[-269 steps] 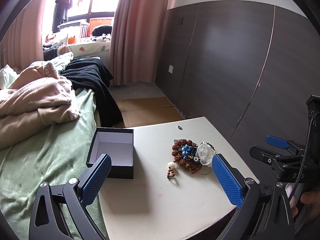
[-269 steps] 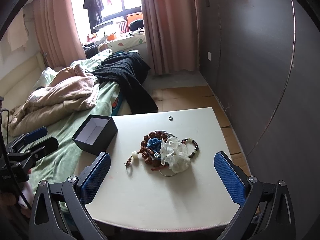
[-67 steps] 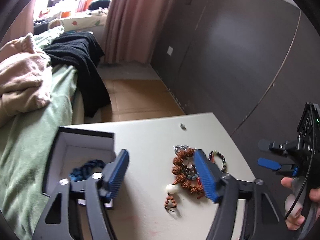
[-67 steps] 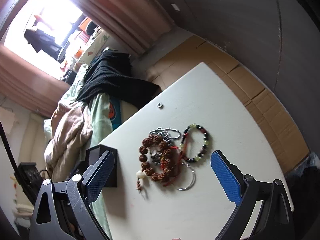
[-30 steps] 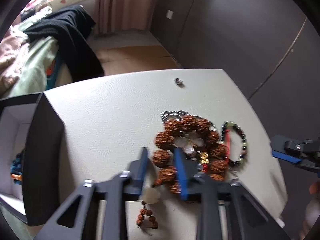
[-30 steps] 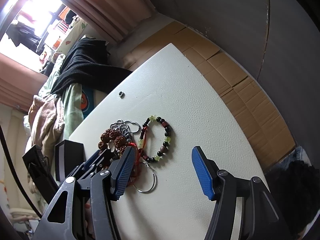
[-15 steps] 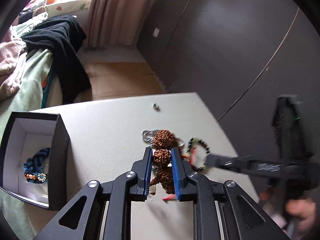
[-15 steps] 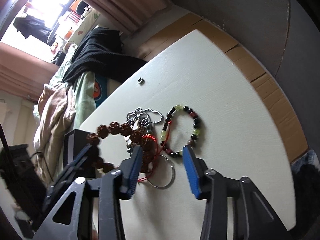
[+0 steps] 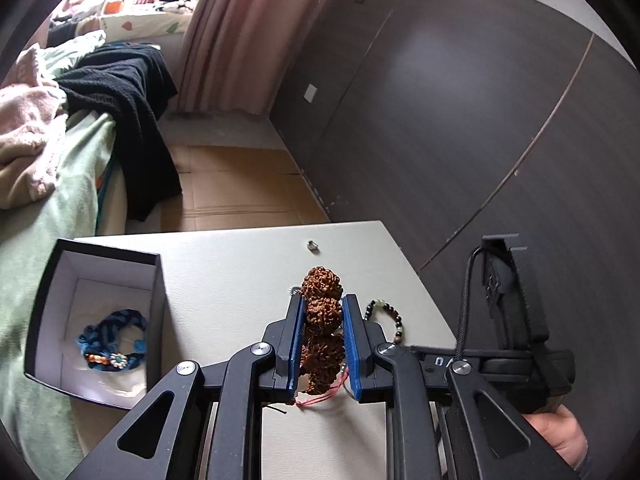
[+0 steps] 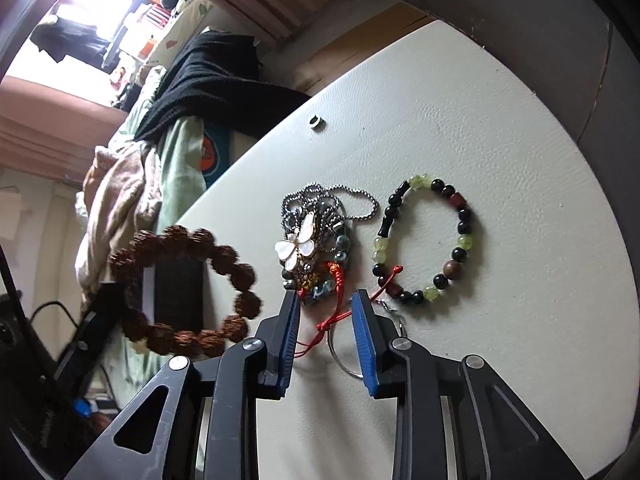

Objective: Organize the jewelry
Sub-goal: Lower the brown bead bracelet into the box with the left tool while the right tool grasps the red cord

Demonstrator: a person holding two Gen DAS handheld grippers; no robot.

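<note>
Left tongs (image 9: 322,312) are clenched on the brown rudraksha bead bracelet (image 9: 322,312), blue pads pressed against the knobbly beads on both sides, and the whole loop hangs clear of the white bench (image 9: 224,272); from the right wrist view that same bracelet (image 10: 188,292) floats as a full ring at the left, above the bench edge. To the far left on the bench sits the open black jewelry box (image 9: 96,320) with its white lining, and a blue braided bracelet (image 9: 112,338) with a small flower charm lies inside it. Right tongs (image 10: 325,300) are part-way parted, their blue pads straddling a red cord (image 10: 340,308) and gripping nothing that I can see. Just beyond their tips lies a tangle with a white butterfly pendant (image 10: 298,246) on a silver ball chain (image 10: 344,196), dark grey beads mixed in beneath. To the right of that heap, close beside it, a black, green and red-brown bead bracelet (image 10: 428,240) lies flat in an open ring. A thin metal hoop (image 10: 348,364) peeks out near the right tongs. Far out on the bench, well apart from everything, sits a small silver ring (image 10: 317,122). A bed with a green blanket (image 9: 48,208) runs along the left.
</note>
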